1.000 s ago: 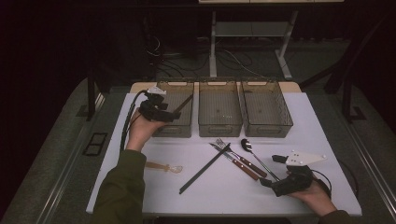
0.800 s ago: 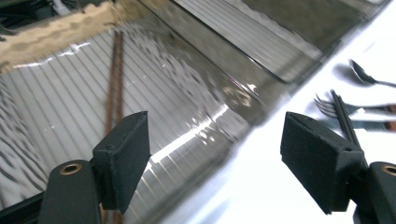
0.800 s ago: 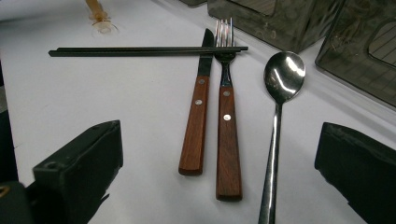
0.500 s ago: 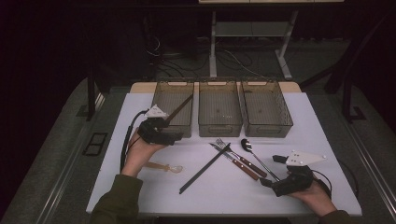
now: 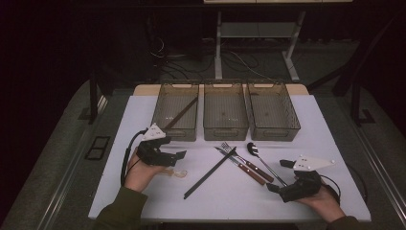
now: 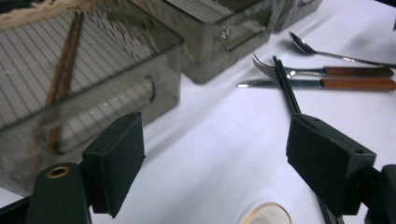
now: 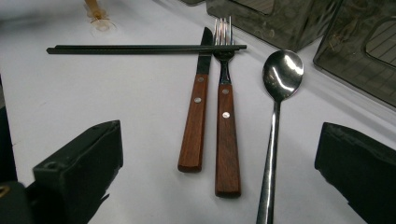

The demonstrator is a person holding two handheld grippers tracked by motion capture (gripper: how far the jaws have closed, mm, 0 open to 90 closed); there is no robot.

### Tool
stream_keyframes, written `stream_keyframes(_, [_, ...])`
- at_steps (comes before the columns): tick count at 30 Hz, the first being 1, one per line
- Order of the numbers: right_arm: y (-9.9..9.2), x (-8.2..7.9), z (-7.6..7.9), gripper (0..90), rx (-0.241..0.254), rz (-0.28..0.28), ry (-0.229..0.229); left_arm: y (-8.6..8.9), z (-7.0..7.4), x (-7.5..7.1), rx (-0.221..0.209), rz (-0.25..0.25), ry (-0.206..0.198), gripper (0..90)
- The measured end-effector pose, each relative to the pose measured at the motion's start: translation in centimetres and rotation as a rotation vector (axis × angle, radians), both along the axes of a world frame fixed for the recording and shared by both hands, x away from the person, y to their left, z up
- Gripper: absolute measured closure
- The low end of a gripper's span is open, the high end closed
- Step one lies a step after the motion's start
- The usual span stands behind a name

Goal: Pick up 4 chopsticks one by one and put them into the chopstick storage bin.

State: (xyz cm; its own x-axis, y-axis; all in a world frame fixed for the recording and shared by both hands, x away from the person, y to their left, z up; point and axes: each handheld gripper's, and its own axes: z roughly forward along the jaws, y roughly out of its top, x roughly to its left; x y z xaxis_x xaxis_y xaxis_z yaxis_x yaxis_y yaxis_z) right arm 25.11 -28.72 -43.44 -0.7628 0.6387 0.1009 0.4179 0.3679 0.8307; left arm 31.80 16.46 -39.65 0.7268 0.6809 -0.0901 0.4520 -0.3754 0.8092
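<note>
The left hand-held gripper point(image 5: 179, 155) hangs just above the white surface point(image 5: 143, 112), in front of the left bin point(image 5: 175, 115), and its jaws stand well apart. They have just been opening, and nothing is between them. Just in front of this hand-held gripper a small pale spoon point(image 5: 175, 173) lies on the surface, close to the person's left hand point(image 5: 139, 171). In the left gripper view only the round end of the pale spoon point(image 6: 267, 214) shows at the bottom edge, between the two black pads.

Inside the left bin a pair of brown chopsticks point(image 5: 181, 113) lies slanted. To the right of the left bin stand the middle bin point(image 5: 225, 112) and the right bin point(image 5: 272, 110), in one row.

In front of the middle bin a pair of black chopsticks point(image 5: 209, 173) lies across a knife point(image 5: 242, 166) and a fork point(image 5: 246, 161) with wooden handles. A metal spoon point(image 5: 265, 163) lies just to the right of the fork.

The right hand-held gripper point(image 5: 278, 175) rests near the handle end of the metal spoon, jaws wide apart and holding nothing.
</note>
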Motion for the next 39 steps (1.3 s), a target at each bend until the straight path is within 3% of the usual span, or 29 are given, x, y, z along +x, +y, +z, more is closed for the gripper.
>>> stream_keyframes(6, [0.0,0.0,0.0,1.2,-0.002,-0.001,0.001,-0.8,-1.3,-1.5,-0.004,-0.034,0.019,19.5])
stream_keyframes(13, [0.1,0.0,0.0,1.2,-0.005,0.005,-0.003,-2.8,-1.8,-2.3,-0.016,-0.101,0.037,23.7])
stream_keyframes(19, [0.1,0.0,0.0,1.2,-0.007,0.007,-0.001,-4.0,-2.0,-2.6,-0.031,-0.136,0.041,34.2])
stream_keyframes(29, [0.1,0.1,-0.1,1.2,-0.012,0.006,-0.001,-5.5,-2.8,-2.5,-0.035,-0.175,0.110,56.5])
stream_keyframes(37, [0.1,0.1,-0.1,1.2,-0.009,0.004,0.001,-6.4,-3.4,-2.4,0.030,-0.184,0.127,71.1])
stream_keyframes(39, [0.1,0.1,-0.1,1.2,-0.012,0.007,0.000,-6.7,-3.6,-2.5,0.028,-0.173,0.143,72.1])
